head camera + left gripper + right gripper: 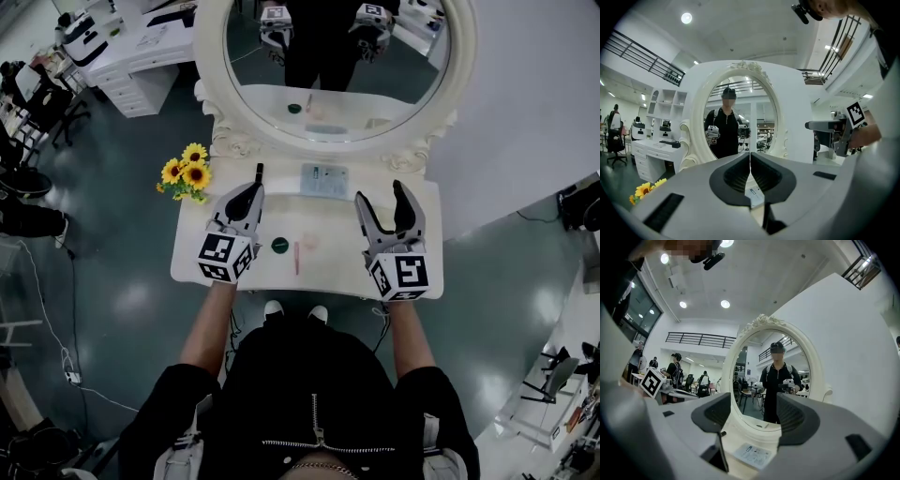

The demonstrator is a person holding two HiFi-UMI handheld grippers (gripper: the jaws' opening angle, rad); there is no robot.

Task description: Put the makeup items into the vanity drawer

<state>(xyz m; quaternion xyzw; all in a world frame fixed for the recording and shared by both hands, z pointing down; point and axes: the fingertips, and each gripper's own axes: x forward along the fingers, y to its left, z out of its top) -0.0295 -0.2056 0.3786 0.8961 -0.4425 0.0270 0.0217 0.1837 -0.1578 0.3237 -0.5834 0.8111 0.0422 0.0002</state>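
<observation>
On the white vanity table (202,253) lie a small round dark green compact (278,246) and a thin pink stick (296,257), between my two grippers. A flat pale packet (324,179) rests near the mirror base; it also shows between the jaws as the packet (753,454) in the right gripper view. My left gripper (259,172) hovers over the table's left part with its jaws together and nothing in them, seen close as the left gripper (750,161). My right gripper (380,194) stands open and empty over the right part, its jaws wide apart in the right gripper (754,411) view. No drawer shows.
A big oval mirror (337,56) in an ornate white frame rises at the table's back. A bunch of sunflowers (187,173) sits at the back left corner. White desks (131,56) stand far left on the dark floor. The person's shoes (295,310) are below the front edge.
</observation>
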